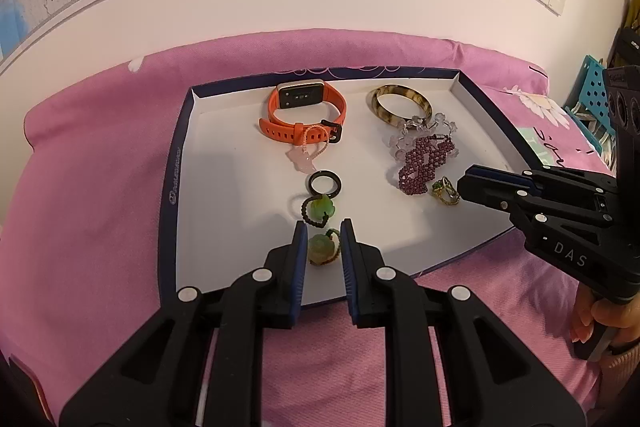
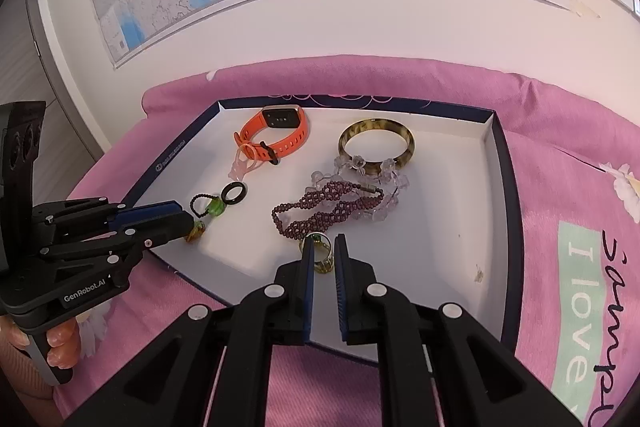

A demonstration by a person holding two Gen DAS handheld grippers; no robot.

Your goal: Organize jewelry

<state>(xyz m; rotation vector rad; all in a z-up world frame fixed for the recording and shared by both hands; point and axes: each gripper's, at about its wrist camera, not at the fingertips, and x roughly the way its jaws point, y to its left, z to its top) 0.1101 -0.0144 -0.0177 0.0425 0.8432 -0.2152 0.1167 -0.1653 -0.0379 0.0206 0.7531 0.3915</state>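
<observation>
Two hand-held grippers are working over a jewelry tray on a pink bed.

Left wrist view: the left hand-held gripper (image 1: 324, 227) is straddling a pale green pendant (image 1: 322, 249) near the tray's (image 1: 224, 267) lower edge, jaws parted, not clamped. Above it a black ring (image 1: 325, 183) and green bead charm (image 1: 318, 207) are lying in a column toward the orange watch (image 1: 302, 107).

Right wrist view: the right hand-held gripper (image 2: 324, 243) is sitting around a gold ring with a green stone (image 2: 322, 253), jaws slightly apart; contact is unclear. The purple beaded bracelet (image 2: 328, 207) is stretching left to right just beyond, with an amber bangle (image 2: 376, 143) behind. White floor is lying bare at right.
</observation>
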